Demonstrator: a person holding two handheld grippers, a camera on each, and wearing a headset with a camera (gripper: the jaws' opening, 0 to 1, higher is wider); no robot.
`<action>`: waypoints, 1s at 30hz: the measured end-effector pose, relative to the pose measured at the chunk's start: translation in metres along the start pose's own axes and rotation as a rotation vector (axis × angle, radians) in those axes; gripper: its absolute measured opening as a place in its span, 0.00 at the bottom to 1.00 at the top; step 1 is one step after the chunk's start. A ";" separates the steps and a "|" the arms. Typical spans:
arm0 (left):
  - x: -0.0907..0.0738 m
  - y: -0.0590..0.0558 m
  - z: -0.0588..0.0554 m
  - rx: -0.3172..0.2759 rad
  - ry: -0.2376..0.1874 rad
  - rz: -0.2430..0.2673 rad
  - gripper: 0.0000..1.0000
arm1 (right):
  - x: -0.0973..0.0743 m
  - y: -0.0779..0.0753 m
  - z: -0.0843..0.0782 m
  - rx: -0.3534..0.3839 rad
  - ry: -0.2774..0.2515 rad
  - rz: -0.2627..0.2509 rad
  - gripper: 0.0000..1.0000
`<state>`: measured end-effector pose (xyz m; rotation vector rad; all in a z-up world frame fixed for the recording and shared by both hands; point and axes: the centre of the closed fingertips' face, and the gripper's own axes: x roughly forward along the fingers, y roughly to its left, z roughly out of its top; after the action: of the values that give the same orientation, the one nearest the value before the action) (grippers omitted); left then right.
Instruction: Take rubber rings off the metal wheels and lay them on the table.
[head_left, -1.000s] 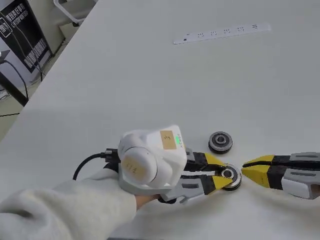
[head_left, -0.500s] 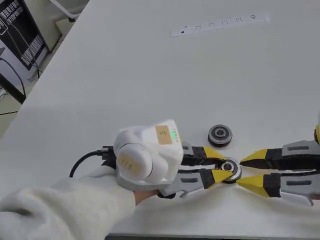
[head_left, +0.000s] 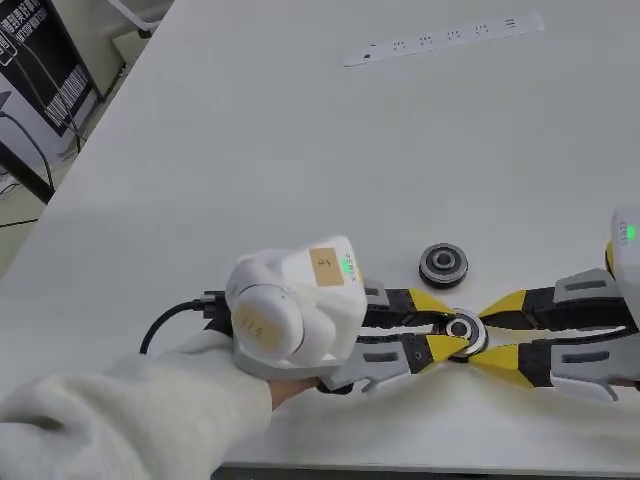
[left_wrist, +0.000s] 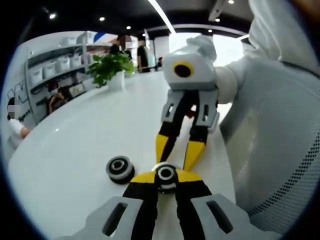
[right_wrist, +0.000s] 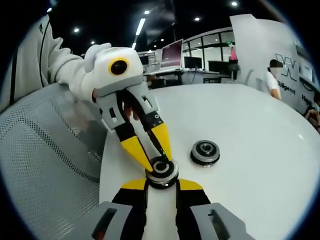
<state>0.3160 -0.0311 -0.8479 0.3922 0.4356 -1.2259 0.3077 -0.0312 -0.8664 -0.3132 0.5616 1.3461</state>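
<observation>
A small metal wheel (head_left: 462, 328) with a dark rubber ring lies near the table's front edge. My left gripper (head_left: 453, 332), held by a hand in a pale sleeve, is shut on it from the left. My right gripper (head_left: 480, 334) comes in from the right, and its yellow jaws press on the same wheel's rim. In the left gripper view the wheel (left_wrist: 166, 175) sits at my own jaw tips, with the right gripper (left_wrist: 175, 159) facing it. In the right gripper view the wheel (right_wrist: 162, 171) sits between my jaws, with the left gripper (right_wrist: 159, 158) opposite. A second wheel (head_left: 443, 263) lies just beyond.
A white power strip (head_left: 443, 39) lies far back on the white table (head_left: 300, 160). A black cable (head_left: 170, 320) trails from the left gripper towards the table's left edge. A potted plant (left_wrist: 110, 67) stands at the table's far end in the left gripper view.
My right gripper moved left to the wheel, opened its jaws on the way and has closed them on the rim. The left gripper kept its hold on the wheel.
</observation>
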 end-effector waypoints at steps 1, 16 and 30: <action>0.000 0.000 0.000 0.000 0.000 0.000 0.13 | 0.000 0.000 0.000 0.003 0.004 -0.003 0.18; 0.000 0.000 0.000 0.001 0.001 0.000 0.13 | -0.006 0.000 -0.002 -0.023 0.035 -0.016 0.04; 0.001 0.001 0.000 0.002 0.000 0.007 0.13 | -0.006 -0.004 -0.004 -0.093 0.067 -0.087 0.00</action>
<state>0.3167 -0.0315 -0.8480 0.3953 0.4325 -1.2195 0.3099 -0.0396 -0.8667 -0.4551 0.5355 1.2829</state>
